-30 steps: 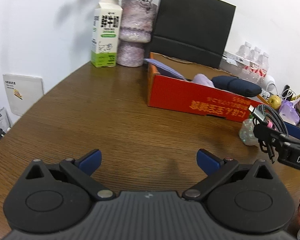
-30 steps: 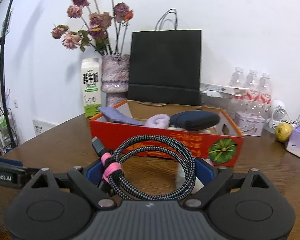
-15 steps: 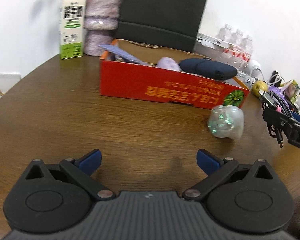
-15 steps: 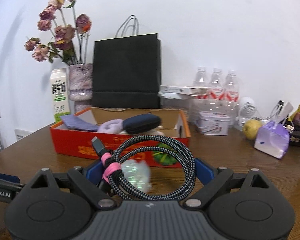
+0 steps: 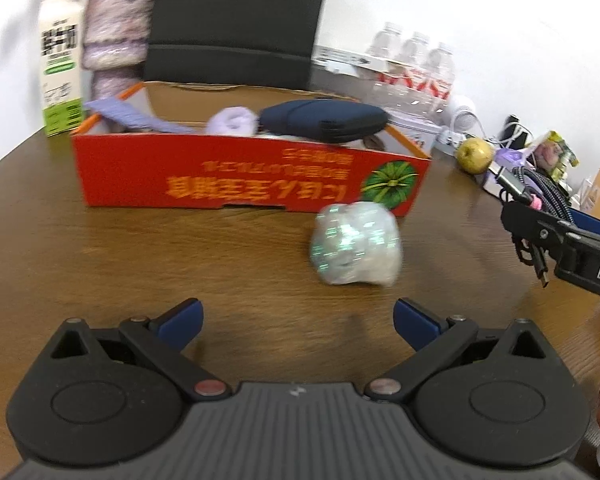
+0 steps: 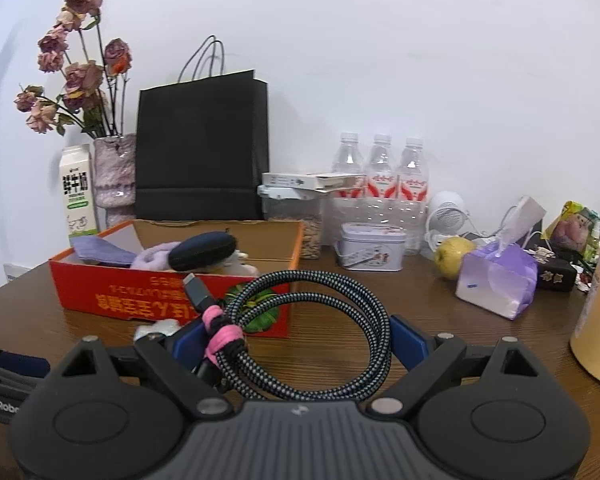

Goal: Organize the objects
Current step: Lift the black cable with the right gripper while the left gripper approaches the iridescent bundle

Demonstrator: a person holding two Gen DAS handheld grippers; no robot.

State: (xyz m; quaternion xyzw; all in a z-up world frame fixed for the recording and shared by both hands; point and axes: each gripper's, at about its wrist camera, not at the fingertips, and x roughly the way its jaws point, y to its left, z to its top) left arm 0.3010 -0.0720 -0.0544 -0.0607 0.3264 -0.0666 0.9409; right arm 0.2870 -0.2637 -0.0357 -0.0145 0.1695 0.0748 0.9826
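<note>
My right gripper (image 6: 296,336) is shut on a coiled black-and-grey braided cable (image 6: 320,280) tied with a pink band, held above the table. In the left wrist view the same cable (image 5: 548,192) shows at the right edge. My left gripper (image 5: 298,316) is open with nothing between its fingers, low over the wooden table, a little short of a crumpled shiny plastic ball (image 5: 356,248). Behind the ball stands a red cardboard box (image 5: 220,184) that holds a navy pouch (image 5: 324,120), a lilac cloth and a purple flat item.
At the back stand a milk carton (image 6: 76,196), a vase of dried flowers (image 6: 114,176), a black paper bag (image 6: 202,152), water bottles (image 6: 380,176) and a tin (image 6: 370,246). An apple (image 6: 454,256), a purple tissue pack (image 6: 498,280) and a tan cylinder (image 6: 598,300) lie right.
Both views have swung to the right, so the red box sits further left. The shiny ball came into the left wrist view and is closer. The cable stays in the right gripper.
</note>
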